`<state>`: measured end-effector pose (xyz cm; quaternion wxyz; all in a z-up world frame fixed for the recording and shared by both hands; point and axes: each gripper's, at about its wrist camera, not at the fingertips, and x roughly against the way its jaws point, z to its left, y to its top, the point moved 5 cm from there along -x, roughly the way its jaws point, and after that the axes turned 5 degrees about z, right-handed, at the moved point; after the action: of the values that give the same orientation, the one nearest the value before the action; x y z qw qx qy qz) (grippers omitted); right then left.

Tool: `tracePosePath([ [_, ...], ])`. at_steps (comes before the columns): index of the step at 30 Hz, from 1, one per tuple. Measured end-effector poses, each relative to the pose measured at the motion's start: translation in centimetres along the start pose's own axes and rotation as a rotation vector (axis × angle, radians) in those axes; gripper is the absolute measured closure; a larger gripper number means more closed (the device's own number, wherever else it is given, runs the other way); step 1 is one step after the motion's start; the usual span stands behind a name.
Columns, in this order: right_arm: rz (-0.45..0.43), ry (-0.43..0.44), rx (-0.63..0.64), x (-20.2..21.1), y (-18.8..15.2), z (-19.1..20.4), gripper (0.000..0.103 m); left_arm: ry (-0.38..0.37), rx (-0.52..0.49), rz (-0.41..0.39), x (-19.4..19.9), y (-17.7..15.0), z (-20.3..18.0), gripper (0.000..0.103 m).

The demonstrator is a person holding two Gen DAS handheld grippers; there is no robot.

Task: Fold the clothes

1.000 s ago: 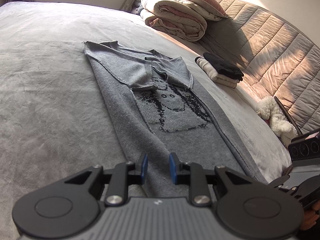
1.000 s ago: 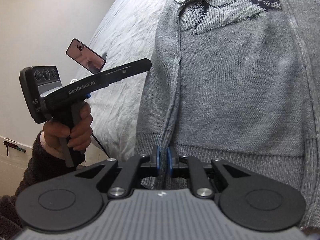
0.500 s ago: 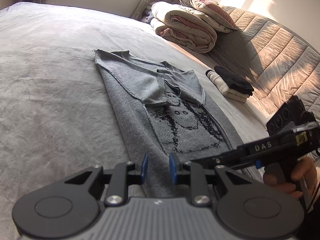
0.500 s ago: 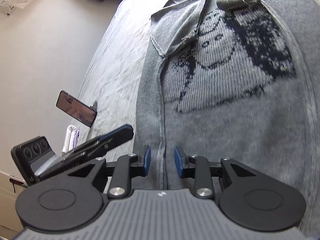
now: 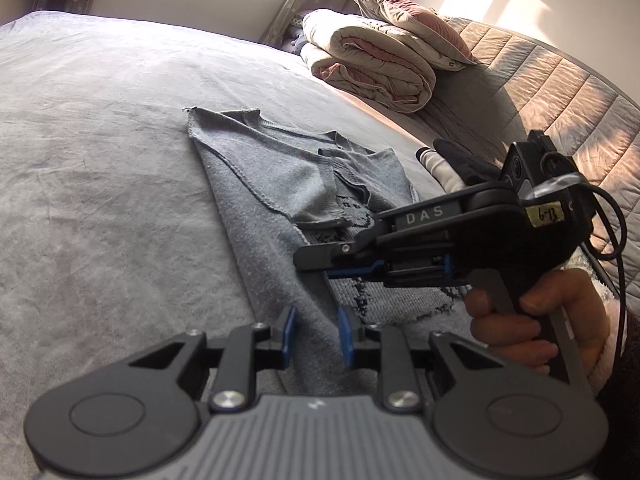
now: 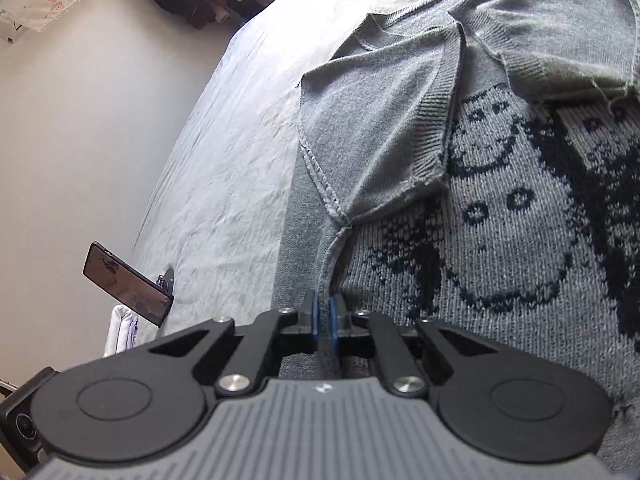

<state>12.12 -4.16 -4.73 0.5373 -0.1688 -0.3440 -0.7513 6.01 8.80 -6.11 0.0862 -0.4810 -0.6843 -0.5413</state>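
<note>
A grey knit sweater (image 5: 256,184) with a dark cartoon figure lies flat on the bed, both sleeves folded in over the chest. My left gripper (image 5: 316,334) hovers open just above the sweater's lower left part, nothing between its blue pads. In the left wrist view my right gripper (image 5: 308,262), held by a hand (image 5: 532,320), reaches in from the right over the printed front. Seen from its own camera, the right gripper (image 6: 325,316) is shut on the sweater (image 6: 500,240), pinching the seam fold just below the left sleeve.
The bed sheet (image 5: 100,152) spreads wide to the left. A rolled duvet with a pillow (image 5: 372,64) and a small stack of folded clothes (image 5: 452,164) lie by the padded headboard (image 5: 560,92). A phone on a stand (image 6: 128,284) sits at the bed's edge near the wall.
The right gripper let go of the sweater's hem, moved up along the left side seam and shut on it below the sleeve. The left gripper stayed open and shifted a little.
</note>
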Motion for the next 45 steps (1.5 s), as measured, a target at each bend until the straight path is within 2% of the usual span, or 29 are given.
tracePosePath([
  [3, -0.024, -0.03, 0.035, 0.9, 0.4, 0.2, 0.095, -0.01, 0.011, -0.015, -0.1, 0.5, 0.2, 0.08],
  [6, -0.005, -0.062, 0.038, 0.5, 0.5, -0.2, 0.093, -0.007, 0.008, -0.016, -0.5, 0.9, 0.4, 0.08],
  [7, -0.003, -0.067, 0.029, 0.4, 0.5, -0.5, 0.088, -0.002, 0.003, -0.016, -0.6, 1.1, 0.4, 0.08],
  [13, -0.044, -0.055, -0.041, 1.8, 1.2, -2.4, 0.087, 0.02, 0.023, -0.041, -1.1, 2.2, 1.5, 0.08],
  [17, -0.089, -0.093, -0.04, 3.3, 3.1, -3.4, 0.084, 0.034, 0.032, -0.046, -2.2, 3.5, 2.1, 0.084],
  [18, -0.102, -0.099, -0.044, 3.6, 3.8, -3.8, 0.081, 0.038, 0.034, -0.047, -2.5, 3.8, 2.2, 0.087],
  [19, -0.117, -0.106, -0.049, 3.7, 4.4, -4.2, 0.073, 0.035, 0.044, -0.048, -2.8, 4.2, 2.4, 0.088],
  [21, -0.143, -0.113, -0.06, 3.8, 5.8, -4.9, 0.069, 0.027, 0.053, -0.05, -3.6, 4.8, 2.5, 0.089],
  [27, -0.178, -0.11, -0.11, 2.4, 9.4, -7.0, 0.069, 0.025, 0.069, -0.019, -6.4, 5.7, 2.4, 0.09],
  [29, -0.192, -0.128, -0.089, 1.9, 10.4, -7.1, 0.069, 0.023, 0.064, -0.01, -7.1, 5.7, 2.3, 0.09],
  [32, -0.221, -0.156, -0.042, 1.3, 11.6, -7.3, 0.071, 0.016, 0.061, -0.015, -7.5, 5.7, 2.4, 0.09],
  [35, -0.248, -0.15, -0.025, 0.6, 12.4, -7.6, 0.076, 0.0, 0.078, -0.023, -7.6, 5.8, 2.5, 0.09],
  [36, -0.256, -0.157, -0.017, 0.5, 12.6, -7.6, 0.08, -0.006, 0.087, -0.025, -7.7, 5.9, 2.5, 0.09],
  [37, -0.262, -0.17, -0.007, 0.4, 12.8, -7.5, 0.09, -0.009, 0.09, -0.026, -7.7, 6.0, 2.5, 0.09],
  [39, -0.276, -0.189, 0.014, 0.4, 13.1, -7.3, 0.097, -0.013, 0.091, -0.029, -7.9, 6.1, 2.4, 0.09],
  [45, -0.314, -0.215, 0.086, 1.2, 14.4, -6.2, 0.098, -0.038, 0.118, -0.036, -8.0, 6.4, 2.6, 0.09],
])
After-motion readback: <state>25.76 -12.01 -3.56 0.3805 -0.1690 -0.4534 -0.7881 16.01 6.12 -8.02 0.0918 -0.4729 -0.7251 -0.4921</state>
